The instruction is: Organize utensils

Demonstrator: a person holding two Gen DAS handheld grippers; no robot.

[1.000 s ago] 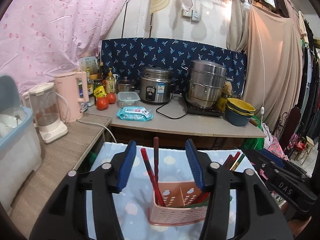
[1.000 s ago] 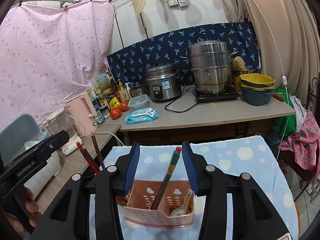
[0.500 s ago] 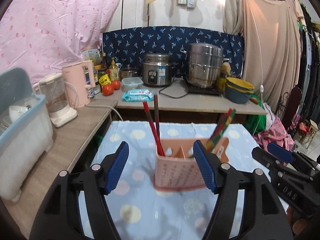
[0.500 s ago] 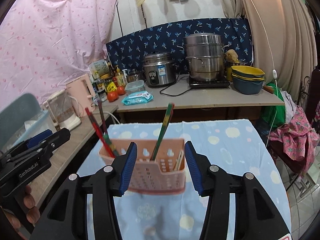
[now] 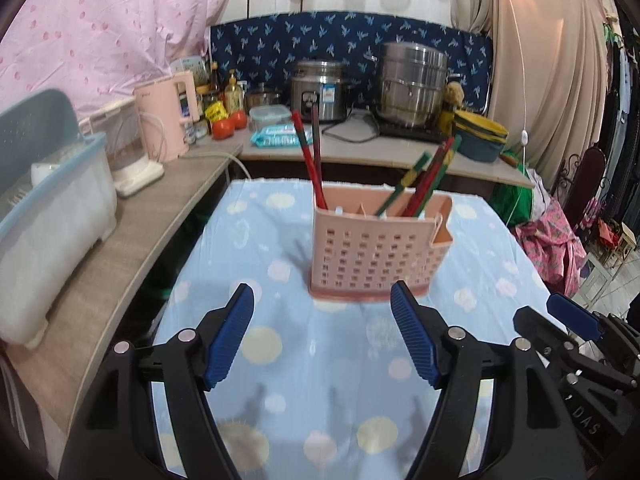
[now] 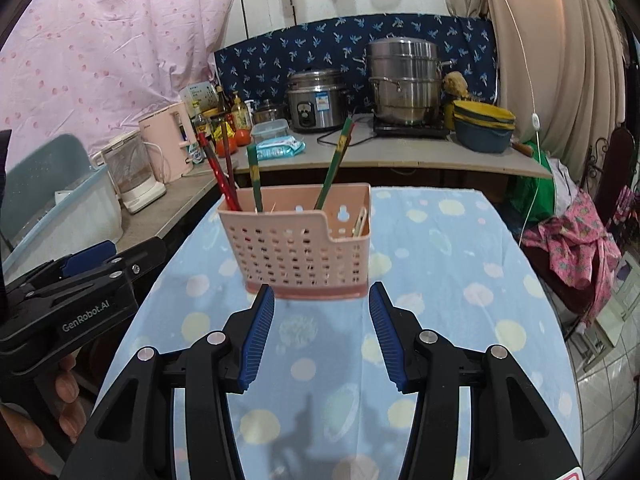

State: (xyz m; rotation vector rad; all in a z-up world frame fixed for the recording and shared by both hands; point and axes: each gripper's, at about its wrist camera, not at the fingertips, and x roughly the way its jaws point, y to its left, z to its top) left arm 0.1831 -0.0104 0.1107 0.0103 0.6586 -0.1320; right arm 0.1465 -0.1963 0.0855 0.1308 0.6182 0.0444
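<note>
**Basket stands loaded, both grippers empty**

The pink basket (image 5: 376, 256) stands upright on the spotted cloth (image 5: 280, 344), chopsticks (image 5: 310, 156) sorted into its compartments. Left gripper (image 5: 322, 336): jaws opening, nothing between them. Right gripper (image 6: 321, 336): parted, empty, just short of the basket. Only the right view shows a pale spoon (image 6: 359, 222) inside.

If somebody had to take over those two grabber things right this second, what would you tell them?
Left tool: jaws opening, nothing between them.
Right tool: open, empty.
Both sit short of the pink utensil holder, which stands upright on the spotted blue cloth.
Done: red chopsticks and green chopsticks stand in the holder; a pale utensil sits in its right end.
Left: no loose utensils are visible on the cloth, so the sorting looks finished; check outside these views.
</note>
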